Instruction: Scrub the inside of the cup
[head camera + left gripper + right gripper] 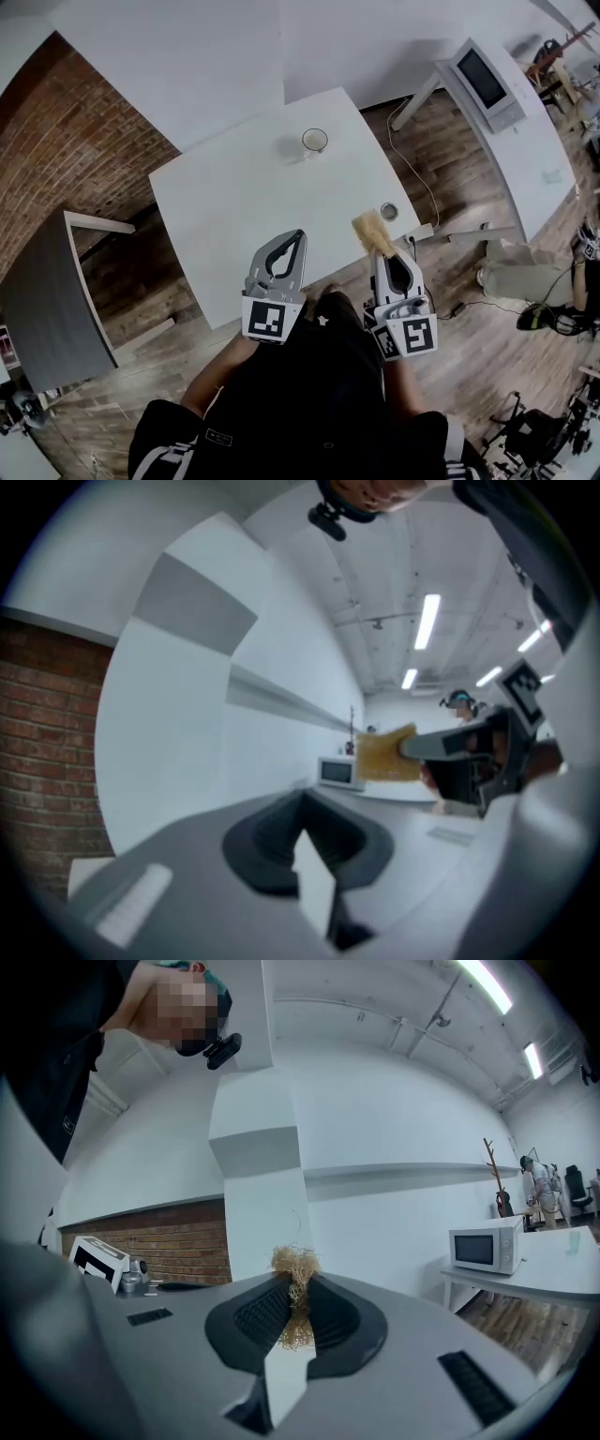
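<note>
A clear glass cup [314, 141] stands upright at the far side of the white table [216, 216]. My left gripper [299, 234] hovers over the table's near edge, shut with nothing in it, well short of the cup; in its own view the jaws [305, 832] meet and point up at the wall. My right gripper [383, 251] is beside it to the right, shut on a tan fibrous scrub pad [372, 231]. The pad [295, 1283] sticks out past the fingertips. The left gripper view also shows the pad [384, 754] held level in the right gripper [450, 747].
A small round metal fitting [389, 211] sits near the table's right corner. A microwave [483, 80] rests on a second white table to the right. A grey cabinet [47, 300] and a brick wall [66, 141] lie to the left. A cable [417, 178] trails over the wooden floor.
</note>
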The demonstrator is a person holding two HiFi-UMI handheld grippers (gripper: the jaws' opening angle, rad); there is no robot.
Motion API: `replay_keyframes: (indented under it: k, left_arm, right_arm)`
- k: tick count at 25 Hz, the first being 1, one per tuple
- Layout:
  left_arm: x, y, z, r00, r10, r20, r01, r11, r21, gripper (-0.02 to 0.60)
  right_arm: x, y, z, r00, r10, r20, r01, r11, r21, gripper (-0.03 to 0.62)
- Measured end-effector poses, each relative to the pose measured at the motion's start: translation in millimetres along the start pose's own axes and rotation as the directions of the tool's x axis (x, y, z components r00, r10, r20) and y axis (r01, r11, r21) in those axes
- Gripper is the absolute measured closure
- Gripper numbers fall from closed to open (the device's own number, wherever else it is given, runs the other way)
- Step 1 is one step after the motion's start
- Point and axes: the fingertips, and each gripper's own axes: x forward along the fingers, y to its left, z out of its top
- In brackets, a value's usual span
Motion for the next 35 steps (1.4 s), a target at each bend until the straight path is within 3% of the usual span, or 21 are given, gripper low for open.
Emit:
replay_keyframes:
  k: [5, 10, 16, 19, 26, 35]
  left_arm:
    - [31.5, 6.9, -6.3, 1.0, 0.029, -0.003, -0.029, 0.999, -0.016, 0.578]
    - [72.6, 11.9, -14.6, 0.992, 0.124, -0.027, -0.124, 0.992, -0.007, 0.577]
    - [119.0, 17.3, -28.5, 0.959, 0.271, -0.085, -0.275, 0.961, -0.041, 0.577]
    - [143.5, 19.7, -47.8, 0.938, 0.318, -0.142, -0.324, 0.946, -0.021, 0.577]
    - [178.5, 37.0, -112.8, 0.906, 0.31, -0.289, -0.328, 0.945, -0.013, 0.522]
    - [227.7, 88.3, -211.1, 0.867, 0.263, -0.423, -0.269, 0.962, 0.046, 0.469]
  right_arm:
    - [38.9, -26.0, -1.8, 0.998, 0.058, -0.021, -0.058, 0.998, 0.003, 0.563]
    - [80.6, -62.2, -4.0, 0.986, 0.157, -0.046, -0.157, 0.988, 0.001, 0.563]
    - [134.5, -100.3, -13.3, 0.943, 0.317, -0.099, -0.319, 0.948, -0.003, 0.563]
    - [158.2, -119.0, -13.3, 0.919, 0.379, -0.112, -0.381, 0.924, -0.004, 0.563]
    - [184.2, -138.1, -21.7, 0.889, 0.431, -0.157, -0.437, 0.899, -0.003, 0.563]
    - [206.4, -150.2, -65.4, 0.89, 0.402, -0.215, -0.399, 0.915, 0.057, 0.563]
